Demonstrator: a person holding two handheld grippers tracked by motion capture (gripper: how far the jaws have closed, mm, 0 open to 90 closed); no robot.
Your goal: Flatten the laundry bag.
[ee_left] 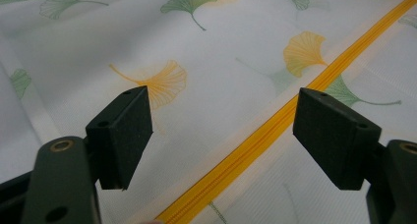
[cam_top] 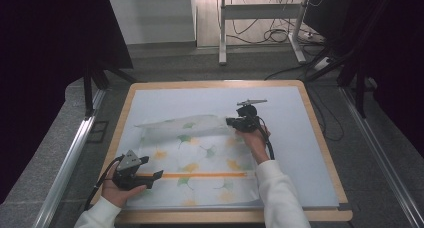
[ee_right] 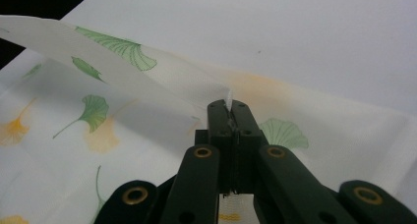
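Fabric cover [cam_top: 200, 158] lies flat on the table [cam_top: 320, 138], its far edge pinched in the right gripper's [ee_right: 229, 117] pressed-together jaws, while its yellow zipper [ee_left: 275, 130] runs lengthwise between the left gripper's [ee_left: 221, 130] spread jaws.

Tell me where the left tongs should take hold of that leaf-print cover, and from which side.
The near left corner of the cover, coming in low from its left edge: the fabric lies flat there, so only the edge offers a bite. The left tongs hover open by the orange zipper.

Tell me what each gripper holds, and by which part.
Right gripper: pinches the leaf-print cloth cover at its folded-over far edge. Left gripper: open, holding nothing.
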